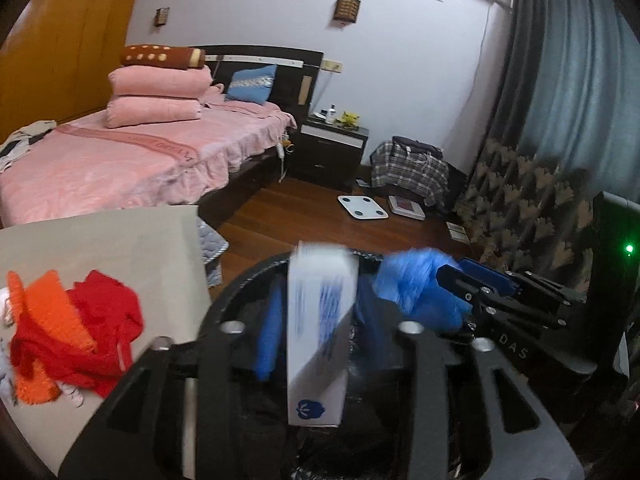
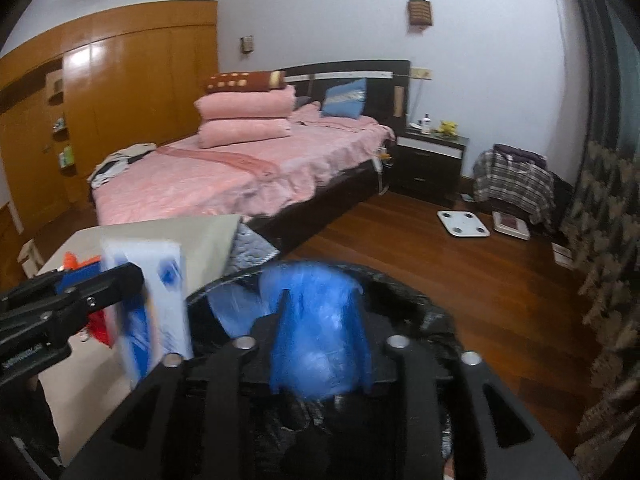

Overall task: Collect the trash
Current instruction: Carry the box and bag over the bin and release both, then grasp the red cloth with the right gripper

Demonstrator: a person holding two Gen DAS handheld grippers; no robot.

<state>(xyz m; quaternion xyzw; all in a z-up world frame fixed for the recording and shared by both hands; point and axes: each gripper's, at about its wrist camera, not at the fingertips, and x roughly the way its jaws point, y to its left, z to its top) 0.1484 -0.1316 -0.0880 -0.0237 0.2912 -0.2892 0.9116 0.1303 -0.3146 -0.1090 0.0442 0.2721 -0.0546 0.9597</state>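
Note:
My left gripper [image 1: 318, 320] holds a white box with blue print [image 1: 320, 336] upright between its blue pads, over the black-lined trash bin [image 1: 240, 280]. The box also shows in the right wrist view [image 2: 156, 304], at the left, with the left gripper [image 2: 132, 280] on it. My right gripper [image 2: 320, 336] is shut on a crumpled blue plastic bag [image 2: 320, 328] above the same bin [image 2: 420, 292]. In the left wrist view the blue bag [image 1: 424, 288] and the right gripper [image 1: 452, 280] sit at the right.
A grey table [image 1: 120, 240] at the left carries red and orange cloth [image 1: 72, 328]. Beyond stand a pink bed [image 1: 120, 152], a dark nightstand [image 1: 332, 148], a white scale [image 1: 362, 206] on the wood floor, a plaid bag [image 1: 408, 168] and curtains [image 1: 560, 100].

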